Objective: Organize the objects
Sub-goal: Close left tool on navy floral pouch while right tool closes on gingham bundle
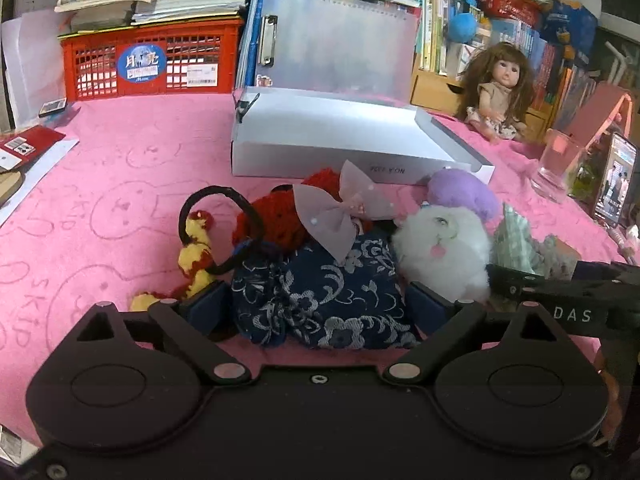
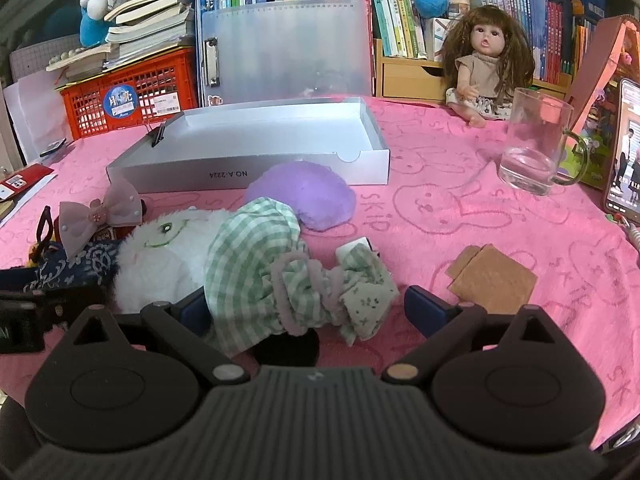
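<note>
Navy floral fabric, a blue brocade pouch [image 1: 320, 296], fills the gap between the fingers of the left gripper [image 1: 316, 304]; both blue pads sit against its sides, so the jaws look closed on it, though how firmly I cannot tell. It rests on the pink cloth [image 1: 120, 168], at the near end of a heap of small things. Around it lie a pink bow [image 1: 340, 208] on a red knitted piece [image 1: 276, 216], a black hair tie [image 1: 224, 216] with a yellow-and-red charm, a white fluffy toy [image 1: 444, 252] and a purple plush [image 1: 460, 192].

To the right, the right gripper [image 2: 308, 308] stands wide, its pads well apart, with a green checked scrunchie [image 2: 272, 264] lying between them, ungripped.

Beyond the heap, toward the cloth's far edge, sits the open white box [image 2: 248, 172], seemingly where things should go. A glass mug [image 2: 536, 144] stands to its right and a doll [image 2: 484, 68] at the far edge.

The step looks like picking up: next, lift the pouch clear of the hair tie and carry it over the box's near wall.
</note>
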The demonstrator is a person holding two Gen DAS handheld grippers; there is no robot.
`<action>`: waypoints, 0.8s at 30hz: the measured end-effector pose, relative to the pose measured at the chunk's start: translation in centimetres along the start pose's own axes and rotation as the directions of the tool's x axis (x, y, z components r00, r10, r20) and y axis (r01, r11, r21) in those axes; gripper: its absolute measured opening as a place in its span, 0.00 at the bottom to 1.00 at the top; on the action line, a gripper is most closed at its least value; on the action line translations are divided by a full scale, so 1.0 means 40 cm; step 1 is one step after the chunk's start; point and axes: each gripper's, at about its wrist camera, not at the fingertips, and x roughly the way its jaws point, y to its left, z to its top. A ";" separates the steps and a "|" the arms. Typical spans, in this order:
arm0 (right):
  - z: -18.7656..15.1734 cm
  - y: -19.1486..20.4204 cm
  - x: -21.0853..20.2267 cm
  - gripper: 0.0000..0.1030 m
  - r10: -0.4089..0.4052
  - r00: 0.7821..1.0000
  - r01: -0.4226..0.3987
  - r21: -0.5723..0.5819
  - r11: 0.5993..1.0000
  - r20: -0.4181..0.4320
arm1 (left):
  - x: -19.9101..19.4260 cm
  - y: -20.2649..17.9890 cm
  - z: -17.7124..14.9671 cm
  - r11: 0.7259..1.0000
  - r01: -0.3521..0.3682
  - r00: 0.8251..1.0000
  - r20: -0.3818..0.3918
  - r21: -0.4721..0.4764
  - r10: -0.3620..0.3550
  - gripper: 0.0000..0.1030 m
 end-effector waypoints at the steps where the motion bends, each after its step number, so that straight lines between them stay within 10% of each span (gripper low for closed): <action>1: 0.000 0.000 0.000 0.98 -0.001 1.000 0.001 -0.001 1.000 0.001 | 0.000 -0.001 0.001 1.000 -0.001 1.000 -0.001 0.001 0.001 0.91; 24: 0.006 0.004 -0.031 0.68 -0.006 0.999 0.006 0.014 1.000 0.033 | -0.062 -0.001 0.010 0.999 -0.017 0.997 0.073 -0.028 0.019 0.44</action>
